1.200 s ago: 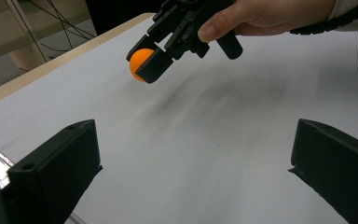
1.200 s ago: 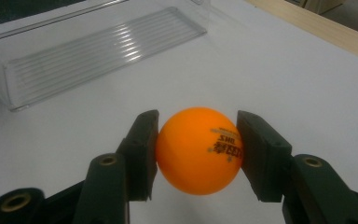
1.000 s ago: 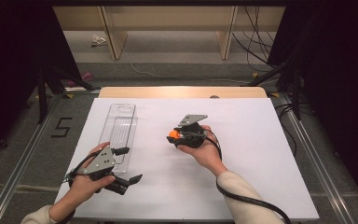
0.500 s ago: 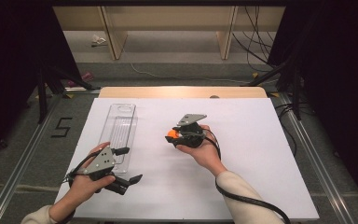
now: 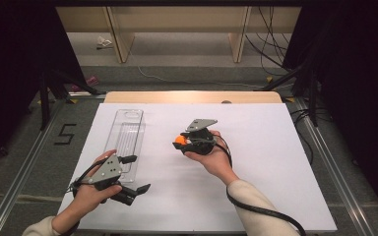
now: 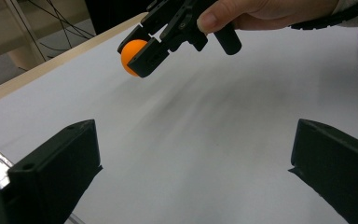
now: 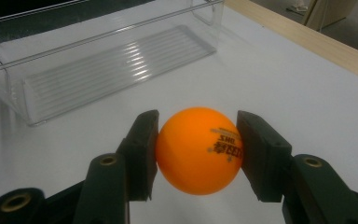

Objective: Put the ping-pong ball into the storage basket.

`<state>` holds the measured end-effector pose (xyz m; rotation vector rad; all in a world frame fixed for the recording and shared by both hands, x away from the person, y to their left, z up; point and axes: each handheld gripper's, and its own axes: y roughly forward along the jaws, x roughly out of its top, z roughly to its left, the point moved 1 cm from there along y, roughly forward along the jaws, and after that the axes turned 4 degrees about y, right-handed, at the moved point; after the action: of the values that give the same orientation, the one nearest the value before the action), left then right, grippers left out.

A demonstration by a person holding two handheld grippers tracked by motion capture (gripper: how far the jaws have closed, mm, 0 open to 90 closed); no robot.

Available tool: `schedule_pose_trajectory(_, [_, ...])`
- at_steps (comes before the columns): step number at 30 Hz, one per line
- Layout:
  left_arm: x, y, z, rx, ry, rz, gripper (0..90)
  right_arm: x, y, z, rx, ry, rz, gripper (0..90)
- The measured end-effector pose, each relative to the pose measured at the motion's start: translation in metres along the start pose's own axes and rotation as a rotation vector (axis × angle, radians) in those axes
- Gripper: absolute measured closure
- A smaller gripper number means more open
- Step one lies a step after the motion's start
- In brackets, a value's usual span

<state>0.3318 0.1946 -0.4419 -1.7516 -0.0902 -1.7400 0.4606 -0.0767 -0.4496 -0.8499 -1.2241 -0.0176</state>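
Working across from our left side, we have the left gripper [image 5: 130,174] resting low at the near edge of the white table [image 5: 275,147], its jaws spread wide with nothing between them; in the left gripper view only bare table surface lies between its two black jaws. Just ahead of it, and touching nothing of ours, lies the clear plastic tray [image 5: 126,137], long, ribbed on its floor and empty.

To the right, our right gripper [image 5: 184,141] is clamped on the orange ball [image 7: 199,150]: its two pads press the ball's opposite sides, set just the ball's width apart, and the ball fills the gap. From the left gripper view the ball [image 6: 131,55] hangs clear above the table, lifted, not resting.

We judge the pick-up to be done and the delivery to be open: the ball is held up well apart from the tray, off to that gripper's front-left. What seems left is to carry it over the tray's wall, lower it and let go.
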Motion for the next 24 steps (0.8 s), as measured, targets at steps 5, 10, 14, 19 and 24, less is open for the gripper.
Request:
schedule_pose_trajectory(5, [0.0000,-0.0001,0.0000,0.001,0.000,0.000,0.8,0.0023,0.0007,0.0016,0.003,-0.001,-0.005,51.5])
schedule_pose_trajectory(10, [0.0000,-0.0001,0.0001,0.001,0.001,0.000,0.8,0.0050,0.0017,0.0037,0.009,-0.005,-0.010,51.5])
schedule_pose_trajectory(14, [-0.0001,-0.0001,0.0000,0.001,0.002,0.001,0.8,0.0068,0.0027,0.0049,0.011,-0.009,-0.014,51.5])
schedule_pose_trajectory(19, [-0.0001,-0.0001,0.0000,0.001,0.002,0.002,0.8,0.0085,0.0035,0.0062,0.015,-0.009,-0.017,51.5])
schedule_pose_trajectory(24, [-0.0001,-0.0002,0.0000,0.001,0.002,0.002,0.8,0.0101,0.0046,0.0076,0.018,-0.011,-0.018,51.5])
